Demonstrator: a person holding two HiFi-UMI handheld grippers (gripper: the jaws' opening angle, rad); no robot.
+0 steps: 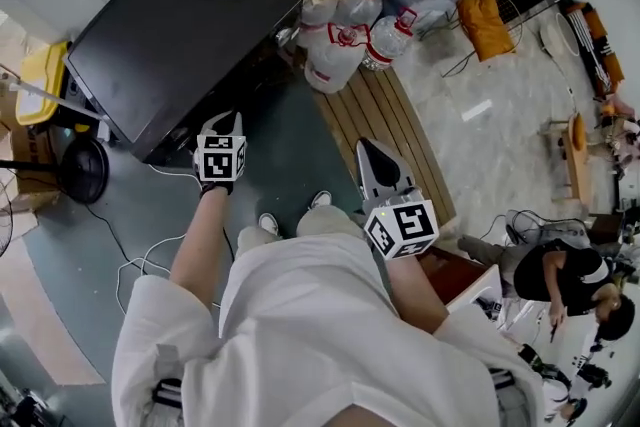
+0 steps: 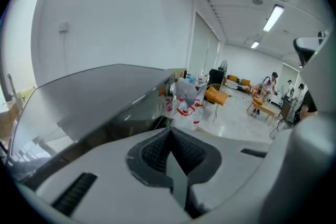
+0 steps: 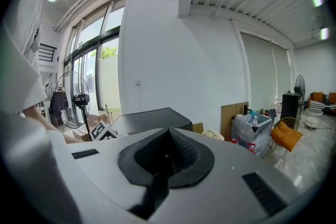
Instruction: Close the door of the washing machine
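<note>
A: Black washer (image 1: 238,80) far left, door (image 1: 185,20) looks down. L tongs (image 1: 225,123) closed, empty, just beside its near edge.

B: R tongs (image 1: 368,153) closed too, empty. Risk: door not latched, could pop back up.

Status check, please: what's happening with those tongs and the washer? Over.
Left tongs shut, empty, near the front edge of the black box-shaped washing machine. Right tongs shut, empty, clear of it. Door not visible from here. Nothing seen blocking.

Black washing machine (image 1: 180,25) — orange cushion (image 1: 485,23) — brown slatted boards (image 1: 385,130)
</note>
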